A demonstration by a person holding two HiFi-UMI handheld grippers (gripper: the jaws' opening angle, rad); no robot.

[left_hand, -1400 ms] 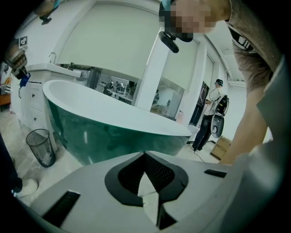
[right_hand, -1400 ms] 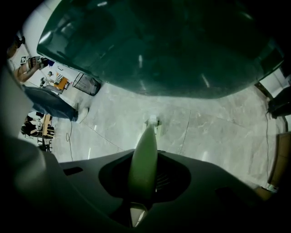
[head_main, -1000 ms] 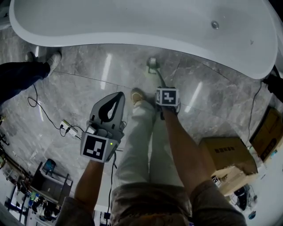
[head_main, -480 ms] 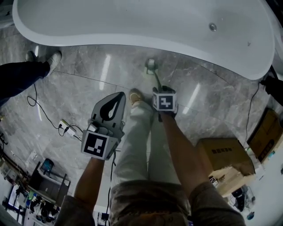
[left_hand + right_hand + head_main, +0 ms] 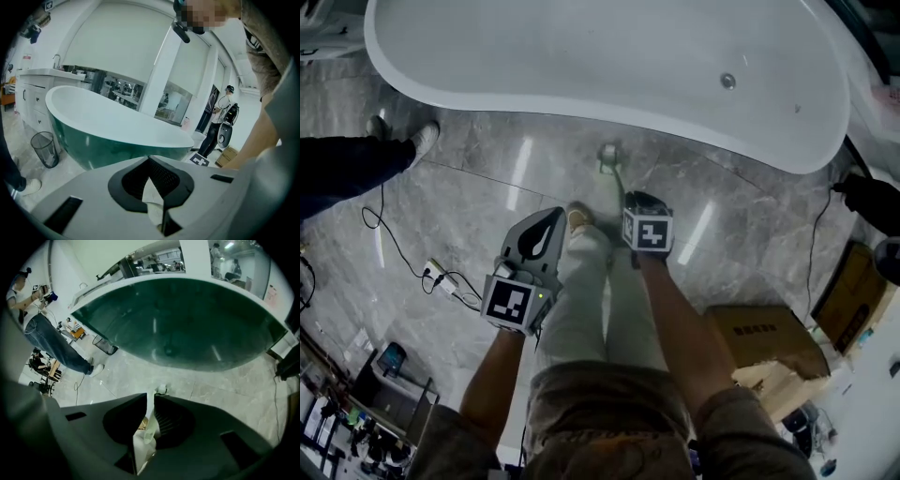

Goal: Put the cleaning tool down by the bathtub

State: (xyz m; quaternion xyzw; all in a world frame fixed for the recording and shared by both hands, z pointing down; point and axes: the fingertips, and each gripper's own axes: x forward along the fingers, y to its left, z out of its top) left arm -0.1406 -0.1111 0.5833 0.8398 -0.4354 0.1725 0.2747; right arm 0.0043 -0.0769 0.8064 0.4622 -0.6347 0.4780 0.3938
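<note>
From the head view, the white bathtub (image 5: 581, 56) curves across the top of the frame. The cleaning tool (image 5: 608, 156) is on the grey marble floor (image 5: 469, 197) just below the tub's rim, a little above centre. Its small pale head is nearest the tub, and its thin handle slants down and to the right towards the right gripper (image 5: 639, 200), whose tip covers the handle's near end. The left gripper (image 5: 549, 219) hangs at centre left, well apart from the tool, on the far side of the person's tan shoe (image 5: 577, 217). A cardboard box (image 5: 766, 333) sits at lower right.

In the left gripper view the jaws meet at their tips with nothing caught between them. They point at the tub's green side, and a mesh waste bin (image 5: 45, 149) stands at the left edge.

In the right gripper view the jaws have just been closing and stand a narrow slit apart. The tool's head rests on the floor just past their tips, below the tub's dark wall. A pale strip that looks like the handle lines up with the slit. I can't tell whether it sits up between the jaws or lower down, and I see neither pad pressing on it.
</note>
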